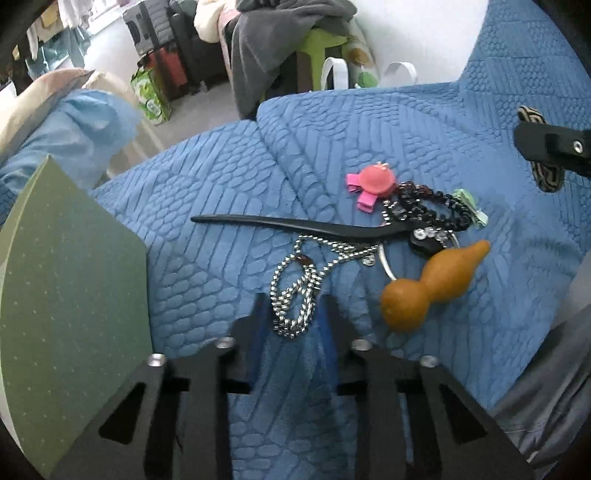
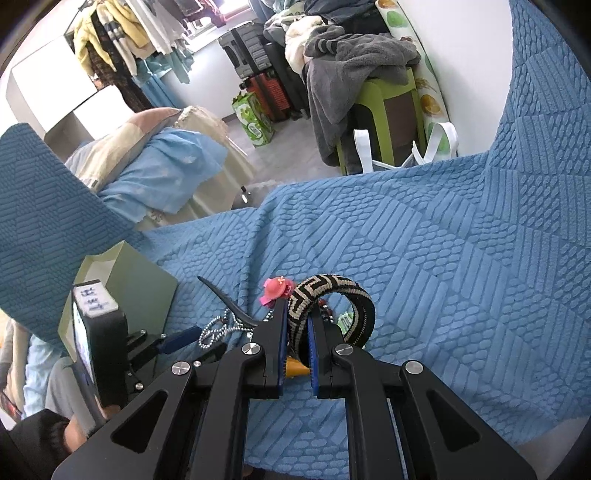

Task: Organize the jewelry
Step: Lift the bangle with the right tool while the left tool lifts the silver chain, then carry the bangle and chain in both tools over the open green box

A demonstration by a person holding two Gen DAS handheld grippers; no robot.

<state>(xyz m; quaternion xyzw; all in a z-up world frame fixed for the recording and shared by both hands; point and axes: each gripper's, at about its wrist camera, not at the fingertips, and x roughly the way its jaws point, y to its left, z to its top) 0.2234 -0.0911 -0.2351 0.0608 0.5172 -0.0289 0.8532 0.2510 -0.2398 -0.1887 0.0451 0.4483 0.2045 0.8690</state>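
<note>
Two grippers at work. Right gripper (image 2: 297, 332): jaws pinching patterned bangle (image 2: 332, 306), centre frame. Left gripper (image 1: 293, 314): jaws spread astride ball chain (image 1: 295, 295), lower centre, on blue bedspread (image 1: 369, 129). Advice: close low, gather both chain strands, lift toward green box (image 1: 74, 295).

Both views are evenly lit by soft daylight from a window (image 2: 207, 22) at the far wall. Shadows are faint. Strong fisheye bending and dark vignetting are seen at the edges. The left wrist view is slightly blurred; the right is sharper.
</note>
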